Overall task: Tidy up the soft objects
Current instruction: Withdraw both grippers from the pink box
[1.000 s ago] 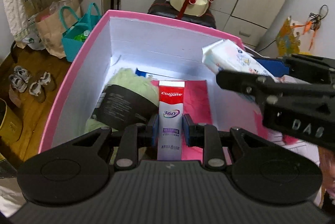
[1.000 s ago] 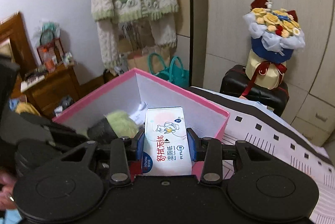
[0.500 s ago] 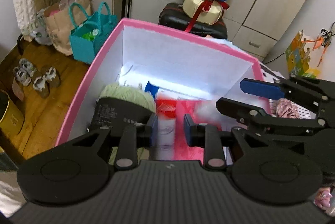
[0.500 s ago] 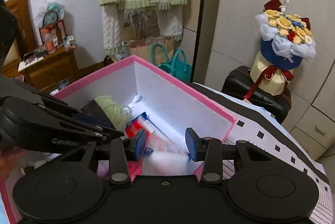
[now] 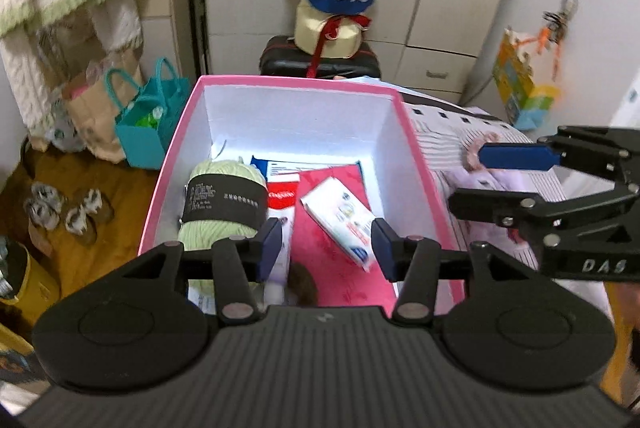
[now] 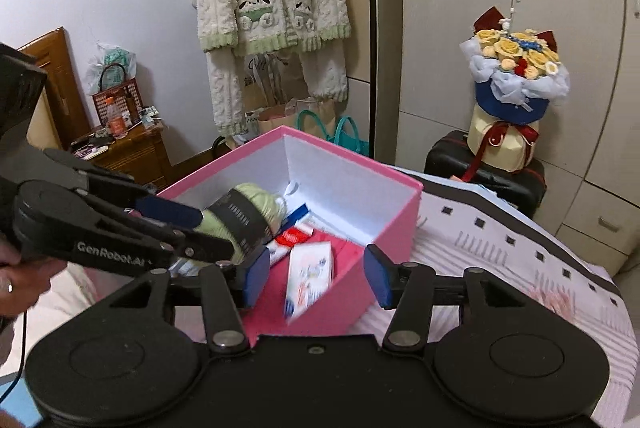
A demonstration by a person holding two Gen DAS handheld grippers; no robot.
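White letters "DAS" stand on the black body of the right claw (image 5: pixel 516 176) as the left wrist view shows it. "GenRobot.AI" runs along the arm of the left claw (image 6: pixel 188 228) in the right wrist view. The toothpaste tube (image 5: pixel 283 197) seems to read "Colgate", though blurred.

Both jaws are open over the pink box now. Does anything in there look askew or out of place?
Only the wipes pack stands out: it lies crooked, diagonal on the red lining, and looks motion-blurred in the right wrist view, so it may not have settled. The yarn skein and toothpaste box lie side by side in the pink box.
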